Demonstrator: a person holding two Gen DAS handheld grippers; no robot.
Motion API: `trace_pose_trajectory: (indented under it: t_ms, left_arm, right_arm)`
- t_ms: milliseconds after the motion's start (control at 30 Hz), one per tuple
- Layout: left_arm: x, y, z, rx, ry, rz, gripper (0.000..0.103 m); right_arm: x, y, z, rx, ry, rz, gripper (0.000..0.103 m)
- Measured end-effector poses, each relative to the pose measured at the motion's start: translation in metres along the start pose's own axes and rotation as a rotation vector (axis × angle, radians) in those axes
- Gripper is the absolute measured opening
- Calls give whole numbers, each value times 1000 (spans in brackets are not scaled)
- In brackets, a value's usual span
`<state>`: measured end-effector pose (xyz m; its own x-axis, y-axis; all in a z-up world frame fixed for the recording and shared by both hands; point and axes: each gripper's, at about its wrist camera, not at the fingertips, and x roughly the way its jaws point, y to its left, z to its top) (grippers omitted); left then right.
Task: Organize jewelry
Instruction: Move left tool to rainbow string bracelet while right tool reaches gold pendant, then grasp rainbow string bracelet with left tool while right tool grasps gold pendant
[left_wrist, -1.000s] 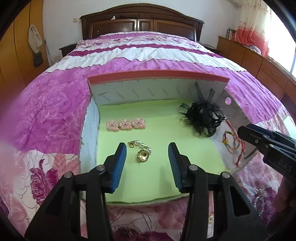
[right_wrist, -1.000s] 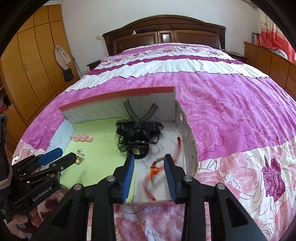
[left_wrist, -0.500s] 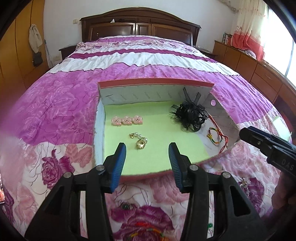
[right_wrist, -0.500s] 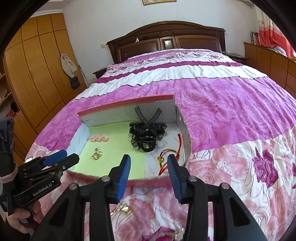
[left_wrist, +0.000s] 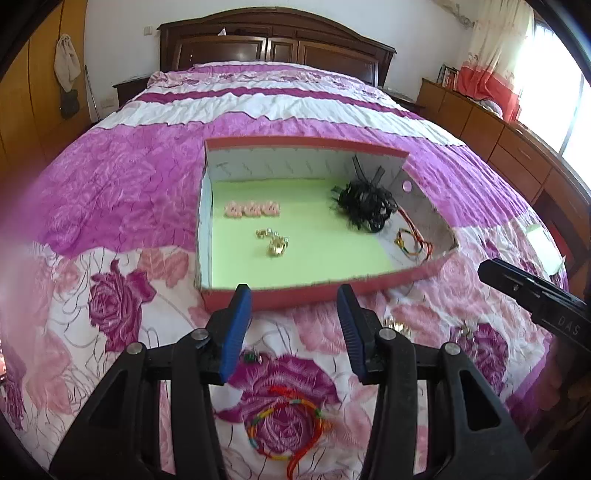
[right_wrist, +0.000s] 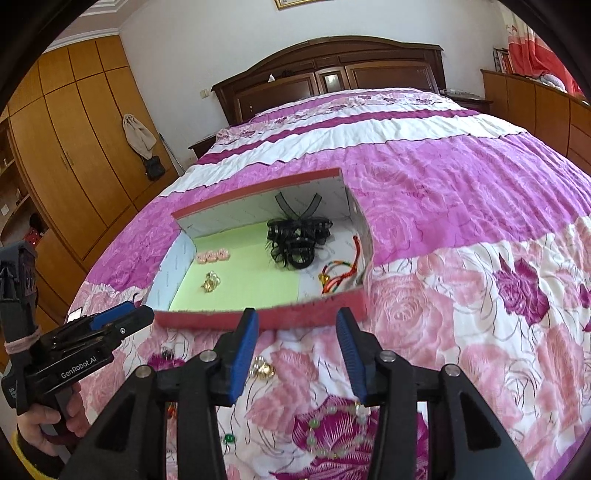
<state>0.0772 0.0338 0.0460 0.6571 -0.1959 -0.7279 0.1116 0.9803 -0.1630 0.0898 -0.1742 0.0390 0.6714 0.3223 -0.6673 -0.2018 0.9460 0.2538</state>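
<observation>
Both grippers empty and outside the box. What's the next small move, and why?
Probably lower the left gripper onto the multicoloured woven string bracelet lying on the floral pink bedspread just below its open jaws. The red-rimmed cardboard box already holds a similar bracelet, while several pieces lie loose on the bedspread in front of it, and this one looks nearest.

**Lighting and image quality, both wrist views**

Daylight, bright. Source: window (left_wrist: 554, 92) at right of the left view, blown out to white, with the curtain (left_wrist: 491, 59) washed pale. Bedspread (left_wrist: 295, 122) evenly lit; shadows soft and faint. A pink haze smears the left margin of the left view. Strong fisheye bending; the wardrobe (right_wrist: 74, 147) curves, and corners fall to black. Centre sharp; edges softer.
</observation>
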Motion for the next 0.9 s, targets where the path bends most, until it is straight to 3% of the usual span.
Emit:
trace_pose_trajectory:
  t_ms: [667, 833, 900]
  left_arm:
    - [8, 21, -59, -2, 163, 10, 38]
    - [10, 22, -69, 19, 183, 11, 28]
    - [11, 23, -71, 25, 187, 14, 16]
  right_arm:
    - [15, 3, -36, -6, 126, -2, 47]
    - [21, 7, -39, -15, 149, 1, 47]
    - [24, 9, -41, -21, 160, 3, 47]
